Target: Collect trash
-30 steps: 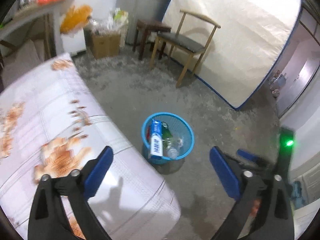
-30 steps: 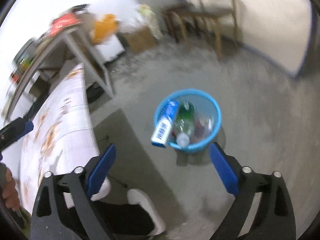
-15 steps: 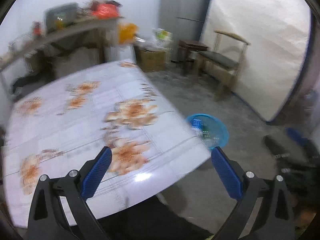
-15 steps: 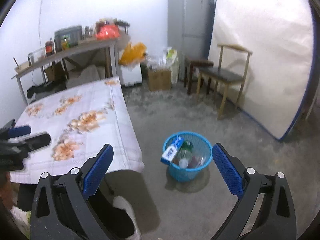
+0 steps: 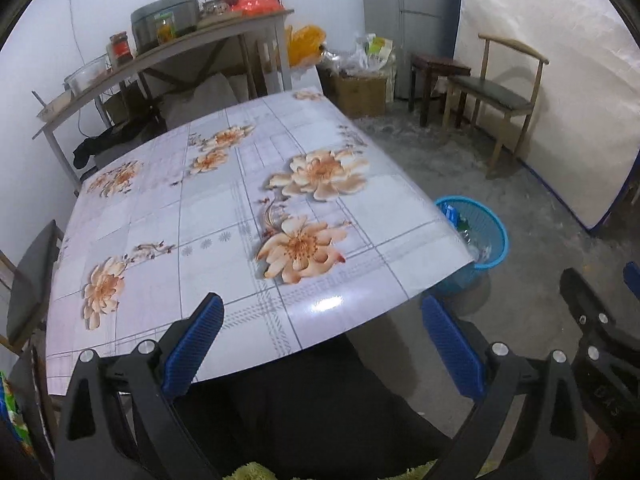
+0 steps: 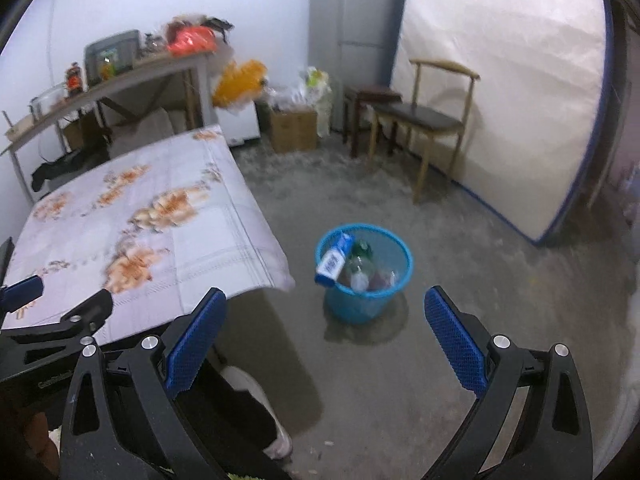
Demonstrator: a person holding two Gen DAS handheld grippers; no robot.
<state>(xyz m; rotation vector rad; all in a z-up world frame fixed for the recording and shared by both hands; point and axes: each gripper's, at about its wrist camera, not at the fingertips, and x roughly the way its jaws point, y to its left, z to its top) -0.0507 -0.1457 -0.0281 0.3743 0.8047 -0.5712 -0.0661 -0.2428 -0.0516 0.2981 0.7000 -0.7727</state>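
A blue mesh trash basket (image 6: 400, 248) stands on the concrete floor right of the table. It holds a blue-and-white carton (image 6: 334, 258), a green bottle (image 6: 362, 250) and other trash. In the left wrist view the basket (image 5: 486, 220) is partly hidden behind the table corner. My left gripper (image 5: 322, 346) is open and empty, held over the near edge of the flowered table (image 5: 160, 240). My right gripper (image 6: 326, 336) is open and empty, above the floor in front of the basket. No trash shows on the tabletop.
A wooden chair (image 6: 428, 116) and a dark stool (image 6: 370, 98) stand by a mattress leaning on the wall (image 6: 500, 80). A cardboard box (image 6: 294, 128), a fridge (image 6: 356, 20) and a cluttered shelf table (image 5: 180, 52) line the back. Another chair (image 5: 28, 284) is at the table's left.
Both grippers have pulled up and back from over the basket. The left one has swung left so that it now faces the tabletop. Both stayed open and empty.
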